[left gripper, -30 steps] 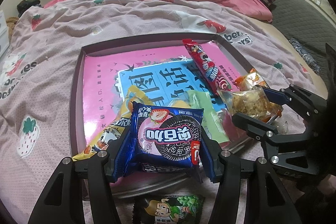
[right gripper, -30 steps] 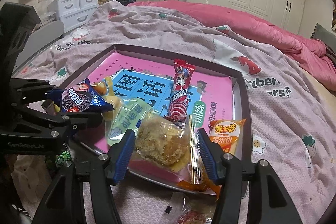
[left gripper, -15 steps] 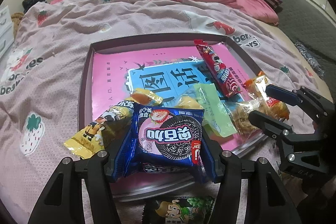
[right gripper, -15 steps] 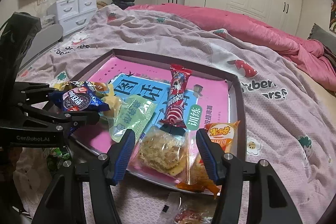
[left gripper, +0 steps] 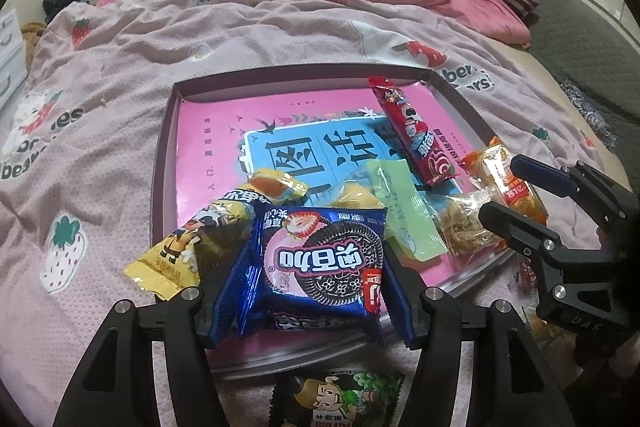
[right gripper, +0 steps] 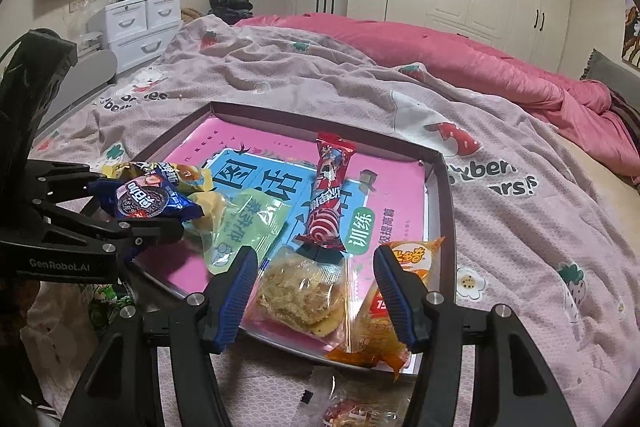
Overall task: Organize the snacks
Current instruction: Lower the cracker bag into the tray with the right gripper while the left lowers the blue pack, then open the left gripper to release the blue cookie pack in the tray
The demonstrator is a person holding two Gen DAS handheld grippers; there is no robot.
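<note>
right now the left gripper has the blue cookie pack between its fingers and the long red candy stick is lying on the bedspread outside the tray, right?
Not quite. The long red candy stick lies inside the tray, on the pink sheet, as the right wrist view shows. The rest holds: the blue cookie pack sits between the fingers of the left gripper.

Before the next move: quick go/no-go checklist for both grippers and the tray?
1. left gripper holding the blue cookie pack: ok, pinched between its fingers.
2. right gripper gripping the clear-wrapped pastry: not ok, fingers straddle it with gaps on both sides.
3. orange pack clear of the right gripper: not ok, it lies right beside one finger.
4. yellow pack inside the tray: not ok, it overhangs the rim.
5. All snacks in the tray: not ok, green cartoon pack lies outside on the bedspread.
6. Cookie pack lifted off the tray floor: cannot tell.
</note>
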